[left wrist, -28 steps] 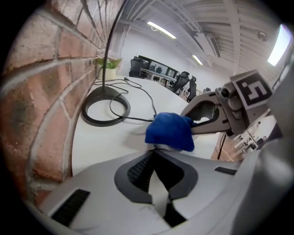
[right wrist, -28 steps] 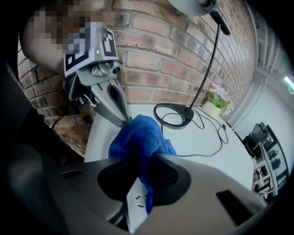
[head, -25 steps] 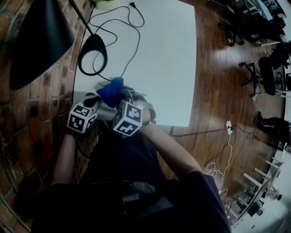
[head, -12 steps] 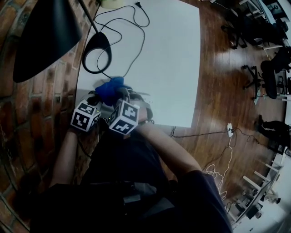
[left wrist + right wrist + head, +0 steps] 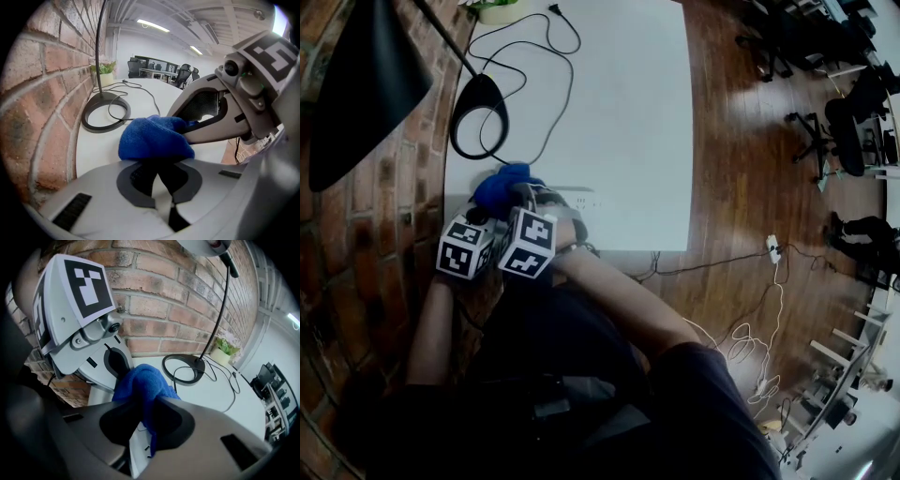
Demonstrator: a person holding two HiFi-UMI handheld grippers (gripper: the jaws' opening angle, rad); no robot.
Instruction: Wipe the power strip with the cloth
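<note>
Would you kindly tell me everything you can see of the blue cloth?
The blue cloth is a soft, fuzzy, towel-like fabric, deep blue, bunched into a rounded lump. The right tongs are shut on it, with a fold hanging between their jaws above the white power strip. It sits at the table's near-left corner by the brick wall, just ahead of the shut left tongs; whether those touch it I cannot tell.

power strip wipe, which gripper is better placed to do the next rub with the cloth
Right, most likely. The right gripper is closed on the blue cloth, which hangs over the white power strip. The left gripper is shut beside the cloth, with none of it in its jaws.
</note>
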